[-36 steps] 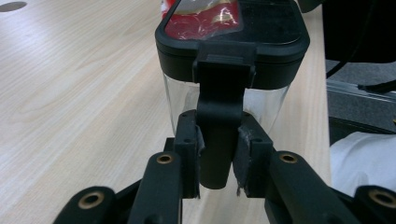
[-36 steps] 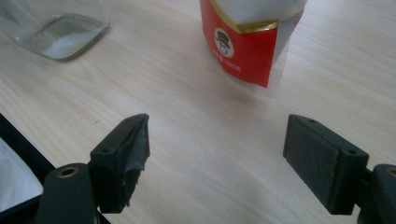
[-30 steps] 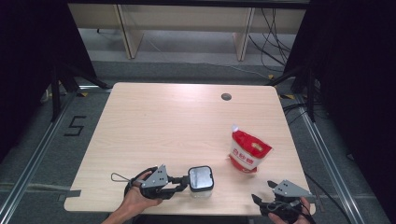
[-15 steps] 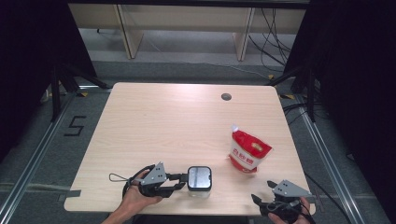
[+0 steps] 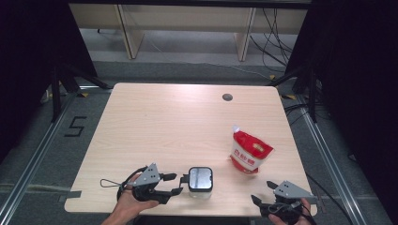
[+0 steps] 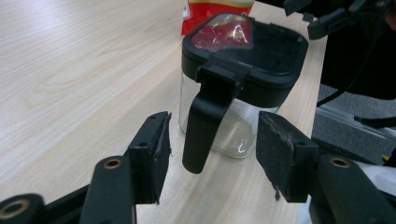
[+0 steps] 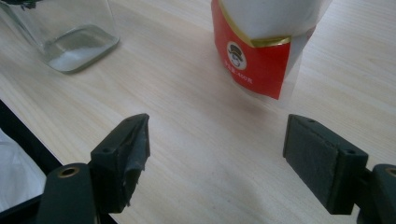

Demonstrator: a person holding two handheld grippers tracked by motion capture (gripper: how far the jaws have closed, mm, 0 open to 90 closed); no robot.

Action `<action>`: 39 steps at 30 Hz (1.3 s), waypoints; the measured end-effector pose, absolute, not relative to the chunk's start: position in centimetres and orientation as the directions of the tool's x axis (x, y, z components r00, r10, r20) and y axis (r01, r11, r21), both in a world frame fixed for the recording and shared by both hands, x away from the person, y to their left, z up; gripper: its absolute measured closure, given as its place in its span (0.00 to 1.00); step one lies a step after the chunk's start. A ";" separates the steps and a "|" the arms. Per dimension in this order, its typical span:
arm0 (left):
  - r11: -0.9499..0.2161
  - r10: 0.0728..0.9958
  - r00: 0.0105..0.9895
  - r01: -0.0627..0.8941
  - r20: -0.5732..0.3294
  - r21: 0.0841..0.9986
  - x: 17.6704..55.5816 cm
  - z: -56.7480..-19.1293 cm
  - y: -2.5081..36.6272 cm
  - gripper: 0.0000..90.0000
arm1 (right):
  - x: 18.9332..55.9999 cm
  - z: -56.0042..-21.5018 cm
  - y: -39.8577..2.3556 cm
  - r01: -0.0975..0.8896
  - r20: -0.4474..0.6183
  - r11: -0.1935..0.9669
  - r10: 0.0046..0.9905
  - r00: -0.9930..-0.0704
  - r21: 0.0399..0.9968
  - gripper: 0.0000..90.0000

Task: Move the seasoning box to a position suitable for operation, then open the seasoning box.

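Left gripper (image 6: 212,158) spread astride jar (image 6: 243,74) handle; right gripper (image 7: 217,158) spread before pouch (image 7: 261,51)

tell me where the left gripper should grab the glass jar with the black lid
Probably the black handle hanging down the glass jar on the side facing the left gripper. It is narrow and upright, already lined up between the open jaws, so come straight in from the jar's left and close across it.
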State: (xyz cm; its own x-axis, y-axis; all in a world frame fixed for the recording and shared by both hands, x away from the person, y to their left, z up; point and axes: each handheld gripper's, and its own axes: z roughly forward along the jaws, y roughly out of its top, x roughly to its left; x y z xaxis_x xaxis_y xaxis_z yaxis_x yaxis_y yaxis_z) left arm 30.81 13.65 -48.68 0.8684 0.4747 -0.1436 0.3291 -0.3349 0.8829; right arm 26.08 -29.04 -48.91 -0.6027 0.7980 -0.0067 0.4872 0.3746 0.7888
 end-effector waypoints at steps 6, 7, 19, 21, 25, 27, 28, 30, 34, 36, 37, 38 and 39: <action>-0.317 0.488 0.858 0.346 -0.161 0.883 30.8 -47.8 13.7 0.47 | 26.0 -48.9 -28.9 0.504 0.015 0.363 0.800 -0.600 0.784 0.27; -0.308 0.492 0.854 0.351 -0.167 0.884 30.7 -47.7 13.6 0.47 | 25.9 -49.0 -28.8 0.519 0.032 0.344 0.810 -0.585 0.782 0.27; -0.302 0.457 0.876 0.315 -0.154 0.900 30.4 -46.1 13.5 0.61 | 26.1 -49.2 -28.9 0.500 0.031 0.361 0.787 -0.617 0.787 0.28; -0.296 0.462 0.873 0.315 -0.153 0.902 30.2 -45.8 13.3 0.67 | 26.1 -49.2 -28.9 0.499 0.031 0.361 0.786 -0.618 0.788 0.28; -0.296 0.465 0.874 0.306 -0.144 0.905 30.0 -45.6 13.0 0.77 | 26.2 -49.1 -29.1 0.492 0.015 0.371 0.786 -0.618 0.788 0.28; -0.312 0.467 0.876 0.294 -0.124 0.903 30.0 -45.6 12.9 0.82 | 26.2 -49.1 -29.1 0.497 0.019 0.370 0.787 -0.617 0.785 0.28; -0.310 0.473 0.872 0.301 -0.129 0.902 30.0 -45.7 12.8 0.84 | 26.2 -49.1 -29.1 0.495 0.017 0.371 0.787 -0.616 0.785 0.28; -0.304 0.473 0.872 0.299 -0.130 0.905 30.1 -45.7 12.8 0.88 | 26.1 -49.1 -29.0 0.497 0.017 0.370 0.789 -0.614 0.785 0.28; -0.295 0.473 0.873 0.284 -0.119 0.912 30.1 -45.4 12.8 0.95 | 26.2 -49.1 -28.9 0.497 0.025 0.362 0.788 -0.615 0.789 0.28; -0.303 0.469 0.877 0.270 -0.103 0.914 30.2 -45.4 12.8 0.98 | 26.2 -49.1 -28.9 0.500 0.022 0.368 0.788 -0.616 0.784 0.28; -0.294 0.473 0.874 0.278 -0.113 0.915 30.2 -45.4 12.7 0.99 | 26.4 -49.1 -28.9 0.484 0.007 0.375 0.785 -0.620 0.791 0.28; -0.294 0.478 0.871 0.279 -0.113 0.914 30.2 -45.4 12.6 0.99 | 26.3 -49.1 -28.8 0.503 0.032 0.364 0.785 -0.618 0.784 0.28; -0.301 0.482 0.870 0.278 -0.106 0.912 30.2 -45.4 12.6 0.99 | 26.4 -49.1 -28.9 0.487 0.016 0.373 0.782 -0.623 0.790 0.28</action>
State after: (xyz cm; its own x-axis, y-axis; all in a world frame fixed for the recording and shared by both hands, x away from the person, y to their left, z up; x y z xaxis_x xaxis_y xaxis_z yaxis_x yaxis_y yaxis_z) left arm 30.21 12.58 -45.43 0.8699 0.4817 -0.1059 0.2779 -0.3013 0.9121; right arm 26.40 -28.87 -49.13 -0.6235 0.7817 0.0157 0.4870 0.3726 0.7899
